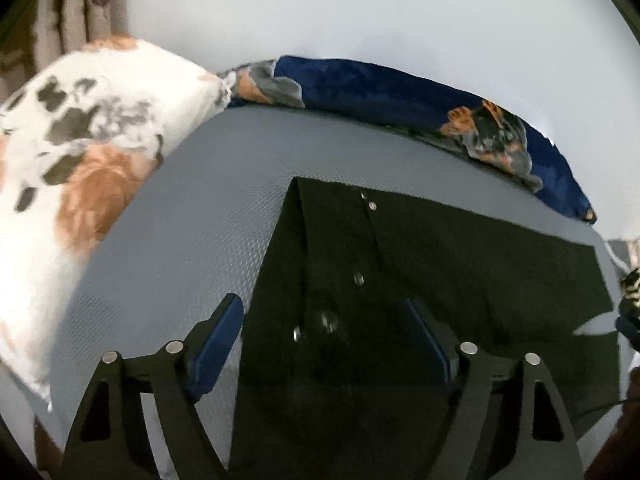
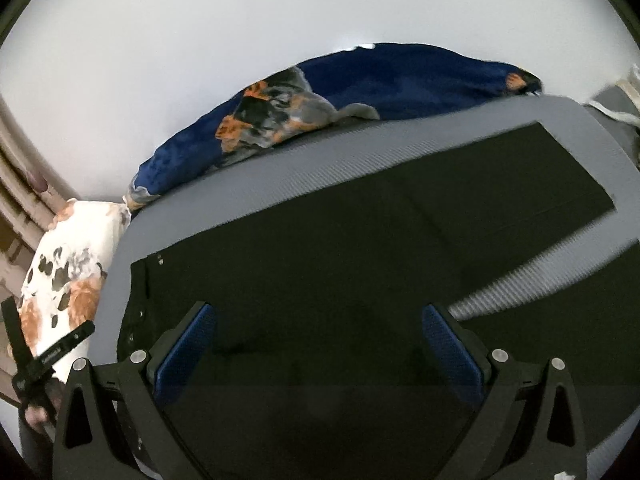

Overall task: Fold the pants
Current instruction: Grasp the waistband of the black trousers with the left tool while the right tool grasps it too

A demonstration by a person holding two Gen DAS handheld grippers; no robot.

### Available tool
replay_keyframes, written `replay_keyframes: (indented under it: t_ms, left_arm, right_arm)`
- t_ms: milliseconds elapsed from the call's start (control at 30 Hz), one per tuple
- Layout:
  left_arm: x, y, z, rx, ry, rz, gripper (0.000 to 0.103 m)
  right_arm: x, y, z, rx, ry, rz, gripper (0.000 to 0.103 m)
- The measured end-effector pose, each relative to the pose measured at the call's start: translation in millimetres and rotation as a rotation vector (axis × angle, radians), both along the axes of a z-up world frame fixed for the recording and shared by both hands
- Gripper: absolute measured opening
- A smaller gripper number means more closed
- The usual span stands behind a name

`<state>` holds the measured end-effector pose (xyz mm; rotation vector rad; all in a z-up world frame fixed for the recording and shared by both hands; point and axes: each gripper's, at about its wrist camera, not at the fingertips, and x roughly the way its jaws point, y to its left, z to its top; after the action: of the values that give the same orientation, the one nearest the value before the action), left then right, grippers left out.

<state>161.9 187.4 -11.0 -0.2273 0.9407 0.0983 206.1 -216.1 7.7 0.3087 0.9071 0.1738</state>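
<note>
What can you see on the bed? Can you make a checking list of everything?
Surface: grey textured bed sheet, mostly flat.
Job's things: black pants spread flat on the sheet, waistband with metal buttons at the left gripper's end, legs stretching away to the right.
Clutter: floral pillow beside the waistband end; blue blanket bunched along the far edge.
Grippers: left gripper and right gripper both open over the pants, gripping nothing.
Cables: nothing seen for certain.
Surroundings: plain pale wall; curtain at the left.
</note>
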Motion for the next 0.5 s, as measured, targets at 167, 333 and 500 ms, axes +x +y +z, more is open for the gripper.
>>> replay_keyframes:
  t_ms: [167,333,500]
  left_arm:
    - [46.8,21.9,-18.8,-0.156,0.04,-0.104,0.066]
    - [90.0,38.5,-46.2,-0.278,0.098,-0.146,0.05]
    - [122.0,54.0,-68.1,-0.361,0.139,-0.123,0.044]
  right_arm:
    - [30.9,26.3,-3.8,-0.01,0.006,0.086,0.103]
    - [59.0,47.7,-15.5,-0.001,0.022,0.146,0.103]
    - [83.3,63.7,-28.3,0.0,0.038,0.177,0.103]
